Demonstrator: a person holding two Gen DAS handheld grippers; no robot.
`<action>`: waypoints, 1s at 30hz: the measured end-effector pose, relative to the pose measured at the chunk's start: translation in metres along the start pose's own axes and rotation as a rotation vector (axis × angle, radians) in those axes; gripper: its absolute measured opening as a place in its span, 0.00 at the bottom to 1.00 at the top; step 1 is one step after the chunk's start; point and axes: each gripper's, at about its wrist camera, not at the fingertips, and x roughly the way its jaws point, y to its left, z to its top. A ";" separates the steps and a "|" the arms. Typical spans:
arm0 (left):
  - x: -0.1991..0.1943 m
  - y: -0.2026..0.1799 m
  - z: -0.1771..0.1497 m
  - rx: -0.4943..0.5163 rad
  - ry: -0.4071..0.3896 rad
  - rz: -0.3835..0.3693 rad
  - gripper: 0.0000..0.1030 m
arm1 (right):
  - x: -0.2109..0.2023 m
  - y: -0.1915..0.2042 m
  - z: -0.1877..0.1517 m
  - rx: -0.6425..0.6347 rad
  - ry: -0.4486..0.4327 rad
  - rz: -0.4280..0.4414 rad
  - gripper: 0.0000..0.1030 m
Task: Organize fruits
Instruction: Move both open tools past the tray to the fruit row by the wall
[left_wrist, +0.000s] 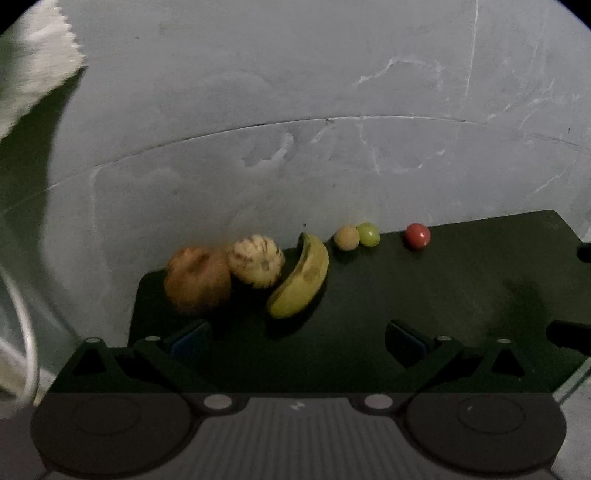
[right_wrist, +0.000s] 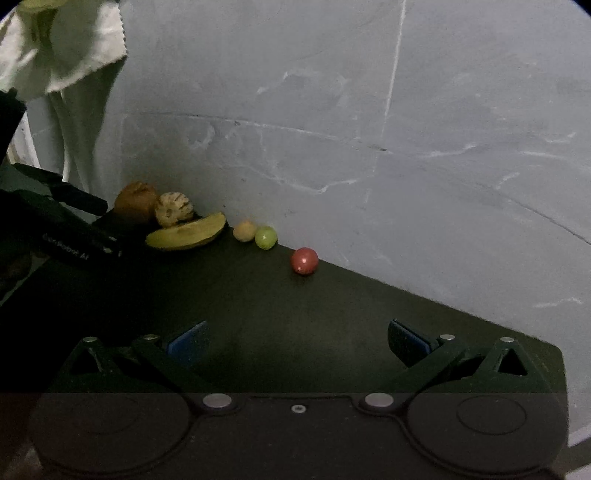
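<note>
Six fruits lined along the wall edge of the dark desk (left_wrist: 461, 295), taking the banana (left_wrist: 301, 278) as landmark. Just left of the banana and touching it, a pale ribbed fruit (left_wrist: 255, 265); left again, pressed against that one, a brown round fruit (left_wrist: 197, 280). Right of the banana, a small tan fruit (left_wrist: 347, 238) and a small green fruit (left_wrist: 368, 234) touching each other; well right of those, alone, a red round fruit (left_wrist: 417, 236).

Left tongs (left_wrist: 297, 341) spread wide and empty, low over the desk just in front of the banana. Right tongs (right_wrist: 297, 341) likewise spread wide, holding nothing, farther to the banana's right, with the red fruit ahead.

Judged to be between picks: nothing gripped, row largely formed. Likely remaining step: closing the gap by bringing the red fruit in beside the green one. Calls for advancing the right tongs until the pads straddle the red fruit, then a gentle squeeze, since a round fruit can roll away toward the wall.
</note>
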 end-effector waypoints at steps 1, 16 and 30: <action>0.007 0.001 0.002 0.007 -0.002 -0.007 0.99 | 0.007 -0.001 0.002 -0.003 0.001 0.006 0.99; 0.057 0.008 0.015 -0.014 0.006 -0.107 0.96 | 0.088 -0.014 0.023 0.087 0.019 0.070 0.92; 0.072 0.011 0.020 -0.026 0.058 -0.172 0.78 | 0.124 -0.017 0.029 0.136 0.036 0.064 0.69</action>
